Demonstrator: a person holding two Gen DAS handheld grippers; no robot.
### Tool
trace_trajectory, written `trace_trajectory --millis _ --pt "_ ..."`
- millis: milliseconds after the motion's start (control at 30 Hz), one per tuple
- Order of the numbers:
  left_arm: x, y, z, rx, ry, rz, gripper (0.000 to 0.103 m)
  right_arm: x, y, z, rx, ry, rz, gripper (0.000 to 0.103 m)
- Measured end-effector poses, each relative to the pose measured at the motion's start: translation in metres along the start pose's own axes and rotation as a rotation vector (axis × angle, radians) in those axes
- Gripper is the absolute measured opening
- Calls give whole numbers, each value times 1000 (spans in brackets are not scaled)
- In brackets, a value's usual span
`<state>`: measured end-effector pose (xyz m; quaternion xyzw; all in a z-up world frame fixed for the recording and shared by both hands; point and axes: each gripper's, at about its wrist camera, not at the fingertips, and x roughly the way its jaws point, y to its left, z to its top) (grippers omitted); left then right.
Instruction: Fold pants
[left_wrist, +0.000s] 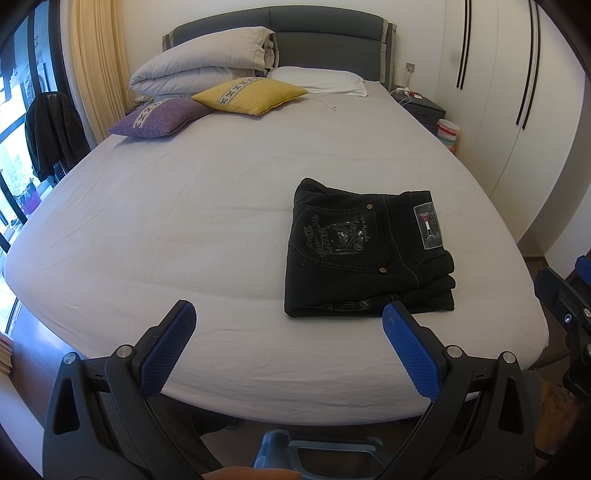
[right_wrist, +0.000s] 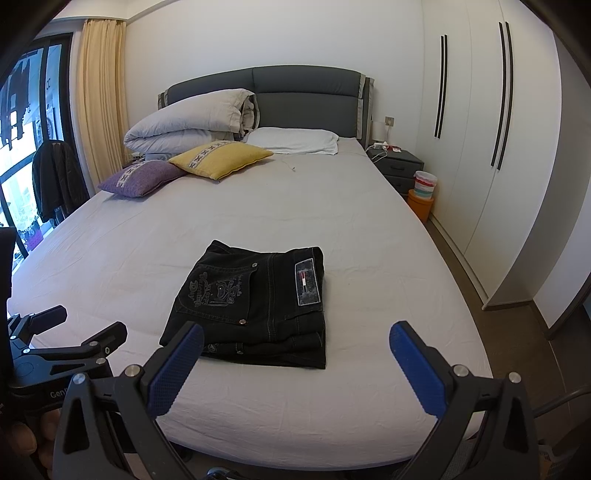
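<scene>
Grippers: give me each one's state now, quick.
Left gripper: open, holding nothing.
Right gripper: open, holding nothing; the folded pants lie untouched on the bed.

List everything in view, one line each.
pants: 1, black, folded, near end of bed
bed: 1, grey sheet, dark headboard
duvet: 1, pale grey, folded, at head of bed
pillow: 1, white, by headboard
cushions: 2, yellow and purple, left side of bed
nightstand: 1, dark grey, right of bed
tub: 1, striped, on orange box
wardrobe: 1, white, right wall
curtain: 1, cream, by window
jacket: 1, black, hung near window
left gripper: open, empty
right gripper: open, empty
</scene>
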<state>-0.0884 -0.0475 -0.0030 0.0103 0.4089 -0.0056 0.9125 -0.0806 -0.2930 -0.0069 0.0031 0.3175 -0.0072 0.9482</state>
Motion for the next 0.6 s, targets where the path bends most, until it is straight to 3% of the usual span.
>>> trace_trajectory --millis 600 --pt "4 -4 -3 -4 1 4 103 2 0 -6 -6 7 4 103"
